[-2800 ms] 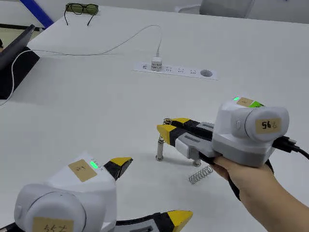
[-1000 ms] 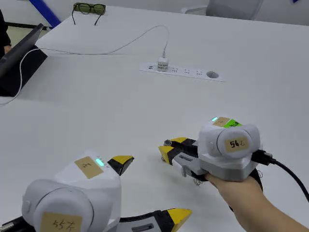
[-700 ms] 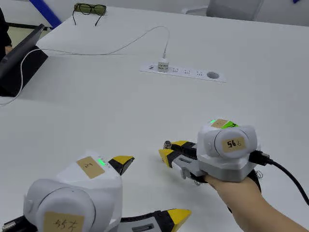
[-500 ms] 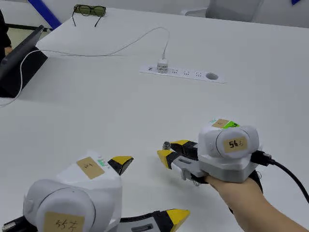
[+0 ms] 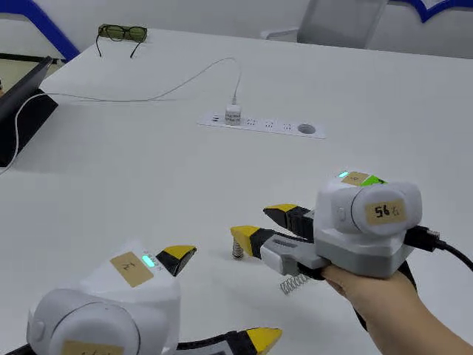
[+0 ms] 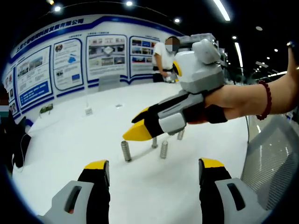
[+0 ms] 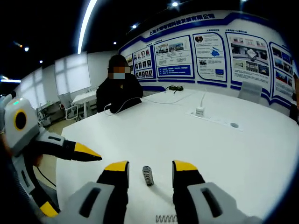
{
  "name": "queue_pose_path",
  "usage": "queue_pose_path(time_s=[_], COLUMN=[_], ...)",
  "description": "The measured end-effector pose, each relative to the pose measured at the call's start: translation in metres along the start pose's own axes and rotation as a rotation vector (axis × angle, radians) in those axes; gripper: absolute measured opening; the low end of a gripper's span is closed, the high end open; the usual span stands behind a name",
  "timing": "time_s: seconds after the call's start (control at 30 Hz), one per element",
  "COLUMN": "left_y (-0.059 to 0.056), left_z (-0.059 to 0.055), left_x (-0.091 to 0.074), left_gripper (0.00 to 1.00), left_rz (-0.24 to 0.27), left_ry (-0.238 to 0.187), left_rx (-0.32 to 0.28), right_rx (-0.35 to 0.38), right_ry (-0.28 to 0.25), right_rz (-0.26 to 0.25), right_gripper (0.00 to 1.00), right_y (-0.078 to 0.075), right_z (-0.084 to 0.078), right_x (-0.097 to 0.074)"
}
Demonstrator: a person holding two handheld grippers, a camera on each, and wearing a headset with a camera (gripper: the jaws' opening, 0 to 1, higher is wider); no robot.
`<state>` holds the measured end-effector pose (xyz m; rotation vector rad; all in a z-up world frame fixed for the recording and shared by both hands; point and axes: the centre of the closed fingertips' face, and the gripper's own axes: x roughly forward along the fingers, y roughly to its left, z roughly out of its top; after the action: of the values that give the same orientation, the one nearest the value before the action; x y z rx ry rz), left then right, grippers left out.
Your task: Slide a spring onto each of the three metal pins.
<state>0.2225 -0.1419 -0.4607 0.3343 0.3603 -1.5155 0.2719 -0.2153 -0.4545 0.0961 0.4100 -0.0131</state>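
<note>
Grips the right hand-held gripper [image 5: 253, 222] in the right hand [image 5: 369, 292] at near right, jaws parted, tips pointing left and slightly down. Holds the left hand-held gripper [image 5: 230, 294] nearer, at left, jaws spread wide.

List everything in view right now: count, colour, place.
table: one, white, under everything.
sprung pin: one, metal, upright just ahead of the right fingers.
other pins: at least two, metal, upright beneath the right gripper in the left gripper view.
loose spring: one, metal, flat on the table beneath the right gripper.
power strip: one, white, mid-table, with a white plug and cable.
sunglasses: one pair, dark green, far left corner.
chair: one, grey, beyond the table.
seated person: one, dark clothes, at the table's far end.
right gripper: grey with yellow tips, open, held in a hand.
left gripper: same colours, open, bottom left.
</note>
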Motion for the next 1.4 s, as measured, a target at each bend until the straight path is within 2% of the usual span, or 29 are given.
queue_pose_path(time_s=[0.27, 0.57, 0.87, 1.07, 1.2, 1.4], left_y=[-0.002, -0.005, -0.013, -0.016, -0.016, -0.018], left_z=[0.007, 0.009, 0.003, 0.001, 0.000, -0.005], left_x=[0.007, 0.022, 0.039, 0.048, 0.057, 0.071], left_gripper=[0.76, 0.70, 0.58, 0.49, 0.47, 0.44], left_rz=[-0.006, -0.024, -0.063, -0.087, -0.097, -0.119], left_ry=[0.005, 0.026, 0.074, 0.089, 0.095, 0.109], left_rx=[0.024, 0.060, 0.084, 0.107, 0.120, 0.135], right_rx=[0.004, 0.046, 0.064, 0.067, 0.093, 0.103], right_ry=[-0.020, -0.027, -0.021, -0.019, -0.018, -0.024], right_rz=[-0.036, -0.076, -0.121, -0.131, -0.152, -0.156], right_gripper=[0.44, 0.47, 0.48, 0.49, 0.49, 0.50], right_y=[-0.011, -0.023, -0.036, -0.042, -0.048, -0.050], right_z=[0.009, 0.005, -0.008, -0.020, -0.027, -0.033], right_x=[-0.025, -0.051, -0.077, -0.089, -0.097, -0.104])
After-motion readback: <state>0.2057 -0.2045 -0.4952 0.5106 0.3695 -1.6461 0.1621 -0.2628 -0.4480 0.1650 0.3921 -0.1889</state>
